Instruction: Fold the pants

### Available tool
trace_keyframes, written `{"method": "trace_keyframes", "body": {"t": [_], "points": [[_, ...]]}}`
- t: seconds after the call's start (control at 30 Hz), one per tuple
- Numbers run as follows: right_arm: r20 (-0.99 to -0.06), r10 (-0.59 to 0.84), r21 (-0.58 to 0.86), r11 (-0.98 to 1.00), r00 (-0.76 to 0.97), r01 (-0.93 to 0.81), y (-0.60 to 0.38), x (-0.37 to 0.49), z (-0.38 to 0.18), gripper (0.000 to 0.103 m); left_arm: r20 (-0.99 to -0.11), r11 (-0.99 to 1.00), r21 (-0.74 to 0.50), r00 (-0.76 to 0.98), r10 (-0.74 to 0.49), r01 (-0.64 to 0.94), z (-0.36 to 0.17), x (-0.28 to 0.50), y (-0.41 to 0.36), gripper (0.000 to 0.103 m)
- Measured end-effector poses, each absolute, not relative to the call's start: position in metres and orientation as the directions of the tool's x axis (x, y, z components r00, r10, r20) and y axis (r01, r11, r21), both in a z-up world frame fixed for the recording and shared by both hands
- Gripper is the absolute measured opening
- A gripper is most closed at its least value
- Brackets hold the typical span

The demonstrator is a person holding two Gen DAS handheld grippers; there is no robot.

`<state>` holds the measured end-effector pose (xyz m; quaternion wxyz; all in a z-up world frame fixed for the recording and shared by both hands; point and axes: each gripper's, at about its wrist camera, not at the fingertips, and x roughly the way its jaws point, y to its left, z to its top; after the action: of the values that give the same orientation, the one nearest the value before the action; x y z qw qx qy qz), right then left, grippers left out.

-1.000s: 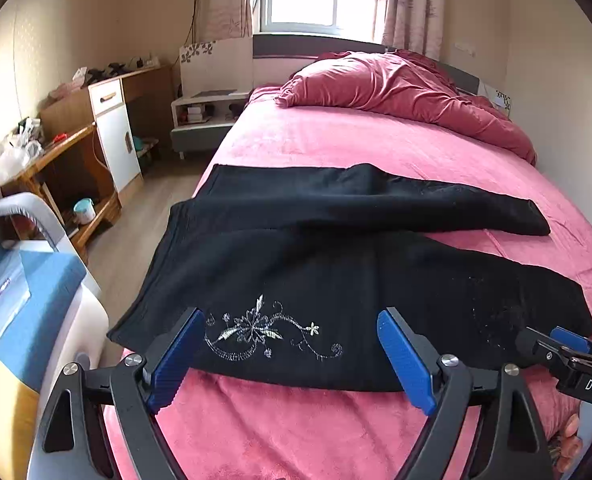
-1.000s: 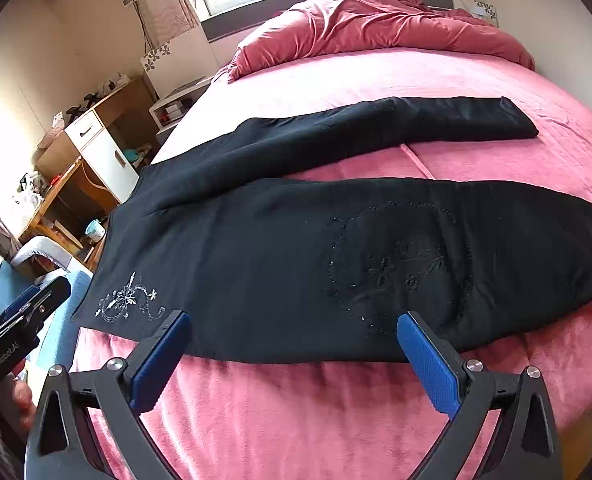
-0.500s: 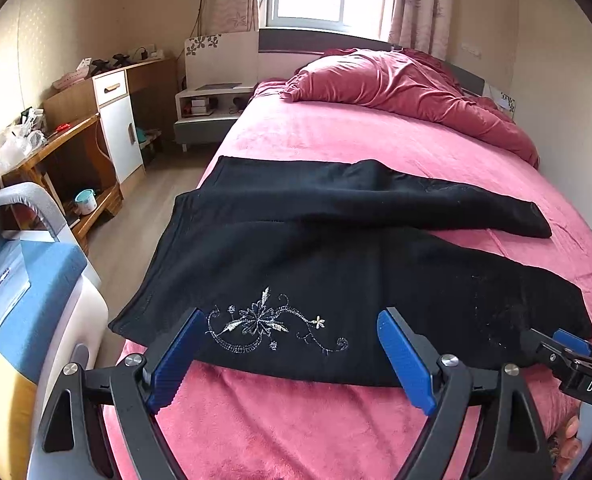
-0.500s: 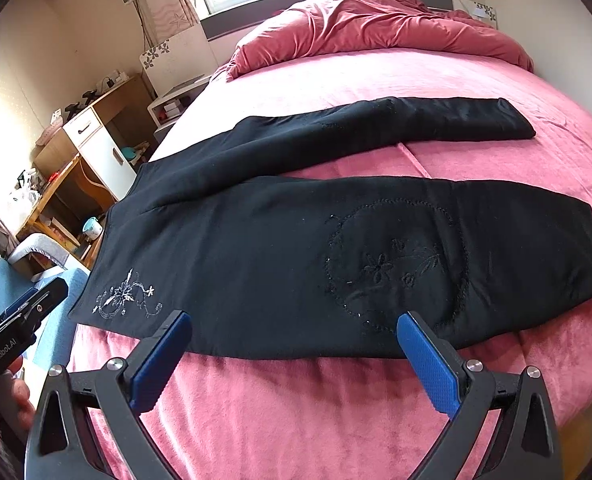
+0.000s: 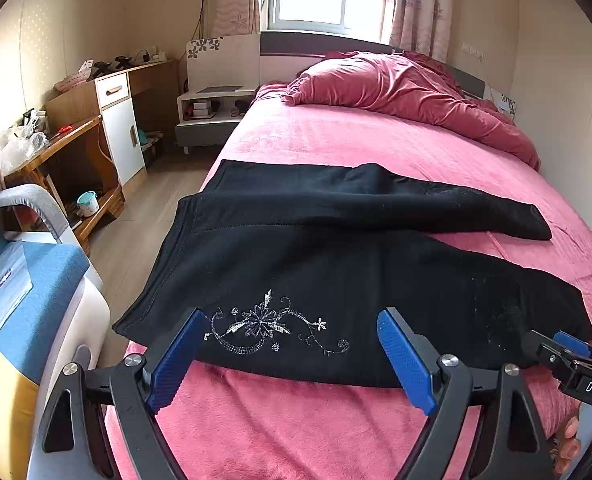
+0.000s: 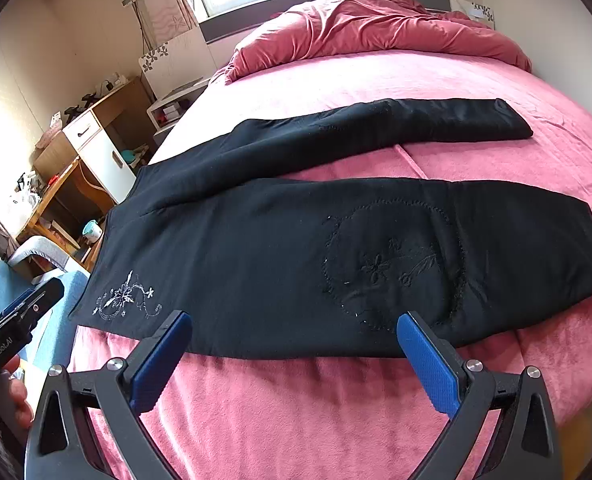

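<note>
Black pants lie spread flat across a pink bed, waistband at the left edge, both legs running right and apart. A silver flower embroidery sits near the waist. My left gripper is open and empty, just short of the pants' near edge by the embroidery. In the right wrist view the pants fill the middle. My right gripper is open and empty at the near edge of the near leg, below a stitched circle. Each gripper shows at the edge of the other's view.
A crumpled pink duvet lies at the head of the bed. A white nightstand, a wooden desk with a white cabinet and a blue and white chair stand left of the bed. A wall runs along the right.
Both grippers have drawn back and risen slightly, so the pants sit a little farther off in both views. Both stay open. The pants have not moved.
</note>
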<state>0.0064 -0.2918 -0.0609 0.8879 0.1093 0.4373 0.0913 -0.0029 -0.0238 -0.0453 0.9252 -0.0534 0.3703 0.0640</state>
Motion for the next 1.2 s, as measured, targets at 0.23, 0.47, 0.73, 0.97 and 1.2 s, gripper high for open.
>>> {"method": "trace_keyframes", "body": {"t": [0.23,0.47,0.73,0.97,1.2], "points": [[-0.76,0.256,0.274,0.96,0.597,-0.062,-0.293,0.007,-0.062,0.103,-0.696,0.986,-0.053,0.714,0.078,-0.159,-0.047,-0.002,-0.023,0.09],[-0.766,0.254,0.282,0.958,0.59,-0.047,-0.297,0.008,-0.067,0.103,-0.715,0.985,-0.06,0.696,0.068,-0.159,-0.054,0.0,-0.022,0.09],[-0.786,0.247,0.319,0.947,0.566,0.03,-0.325,0.006,-0.081,0.103,-0.765,0.975,-0.184,0.641,-0.062,-0.125,-0.074,0.008,-0.009,0.103],[-0.802,0.177,0.378,0.89,0.571,0.255,-0.418,-0.006,-0.097,0.103,-0.81,0.953,-0.215,0.584,-0.052,-0.213,-0.103,0.009,0.023,0.103],[-0.826,0.049,0.398,0.755,0.561,0.521,-0.526,-0.015,-0.12,0.093,-0.864,0.913,-0.232,0.503,-0.035,-0.336,-0.127,0.007,0.067,0.097]]}}
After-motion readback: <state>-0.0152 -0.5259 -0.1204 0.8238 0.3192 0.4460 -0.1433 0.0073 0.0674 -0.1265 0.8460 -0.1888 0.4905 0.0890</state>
